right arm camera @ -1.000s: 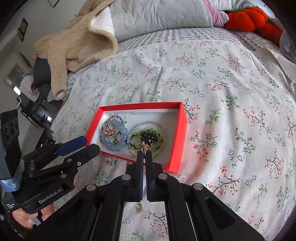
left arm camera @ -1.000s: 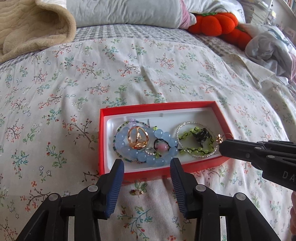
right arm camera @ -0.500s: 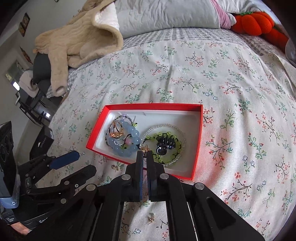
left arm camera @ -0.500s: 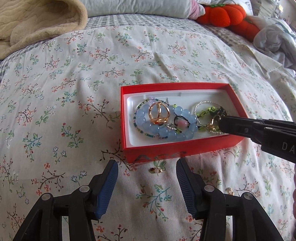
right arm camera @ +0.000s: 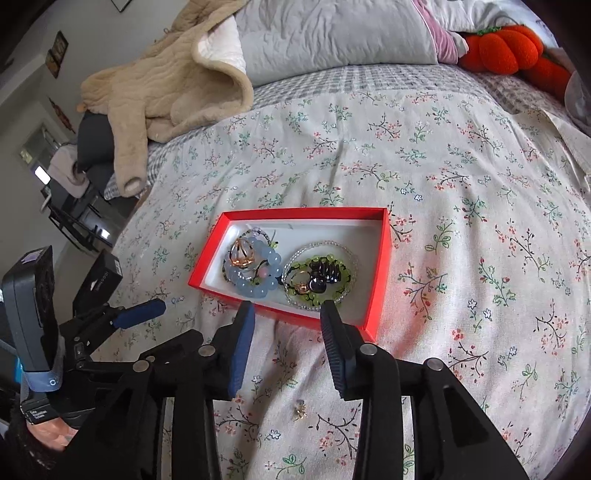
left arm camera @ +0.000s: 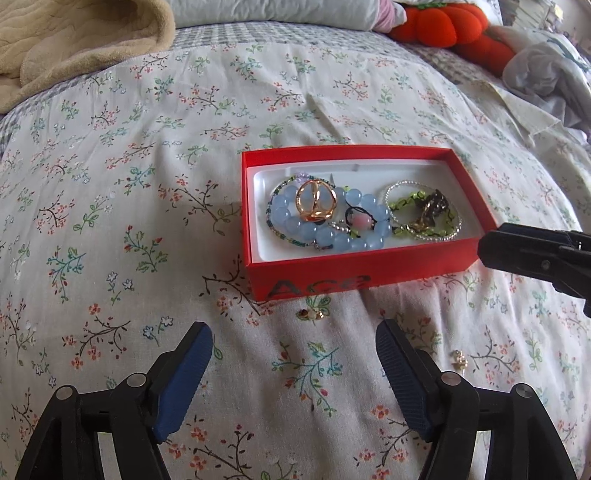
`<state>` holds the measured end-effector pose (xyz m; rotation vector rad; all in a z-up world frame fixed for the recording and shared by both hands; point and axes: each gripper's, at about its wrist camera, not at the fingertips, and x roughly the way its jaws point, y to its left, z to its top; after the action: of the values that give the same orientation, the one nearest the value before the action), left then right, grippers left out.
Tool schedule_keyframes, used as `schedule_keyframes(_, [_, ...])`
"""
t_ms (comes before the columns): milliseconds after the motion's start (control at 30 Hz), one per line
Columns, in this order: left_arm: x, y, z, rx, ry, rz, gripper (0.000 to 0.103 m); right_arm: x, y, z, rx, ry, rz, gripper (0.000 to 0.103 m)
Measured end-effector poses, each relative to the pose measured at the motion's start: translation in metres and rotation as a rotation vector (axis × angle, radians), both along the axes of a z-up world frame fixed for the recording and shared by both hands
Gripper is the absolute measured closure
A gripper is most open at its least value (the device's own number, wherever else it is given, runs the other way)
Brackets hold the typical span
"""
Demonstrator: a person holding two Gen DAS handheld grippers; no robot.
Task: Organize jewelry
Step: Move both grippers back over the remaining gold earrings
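Note:
A red box (left arm camera: 332,275) (right arm camera: 382,273) with a white liner sits on the floral bedspread. It holds a blue bead bracelet (left arm camera: 332,236) (right arm camera: 258,284), a gold cage ring (left arm camera: 316,201) (right arm camera: 242,254), a green bead bracelet (left arm camera: 424,214) (right arm camera: 321,280) and a small gold piece (right arm camera: 301,286). My left gripper (left arm camera: 293,365) is open, just short of the box front. A small earring (left arm camera: 313,314) lies ahead of it. My right gripper (right arm camera: 288,317) is open and empty at the box's near edge. Another small earring (left arm camera: 459,358) (right arm camera: 300,408) lies on the bedspread.
A beige blanket (right arm camera: 166,85) and a grey pillow (right arm camera: 332,33) lie at the head of the bed. An orange pumpkin plush (left arm camera: 443,26) (right arm camera: 517,48) sits far right. Crumpled clothes (left arm camera: 546,74) lie at the right. The bed's left edge drops to furniture (right arm camera: 74,206).
My right gripper carried the small gold piece over the box, opened and dropped it onto the green bracelet, then drew back. My left gripper also pulled back from the box.

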<state>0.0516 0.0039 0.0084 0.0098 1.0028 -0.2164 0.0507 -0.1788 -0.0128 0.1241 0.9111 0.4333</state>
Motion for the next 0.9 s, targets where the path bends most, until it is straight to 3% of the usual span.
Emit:
schedule_keyframes(400, [-0.029, 0.01, -0.026, 0.046, 0.028, -0.007, 0.019, -0.039, -0.005, -0.049, -0.116, 0.083, 0.04, 0.054])
schedule_keyframes(900, [-0.036, 0.01, -0.037, 0.064, 0.046, -0.029, 0.019, -0.061, 0.001, -0.071, -0.188, 0.079, 0.056, 0.054])
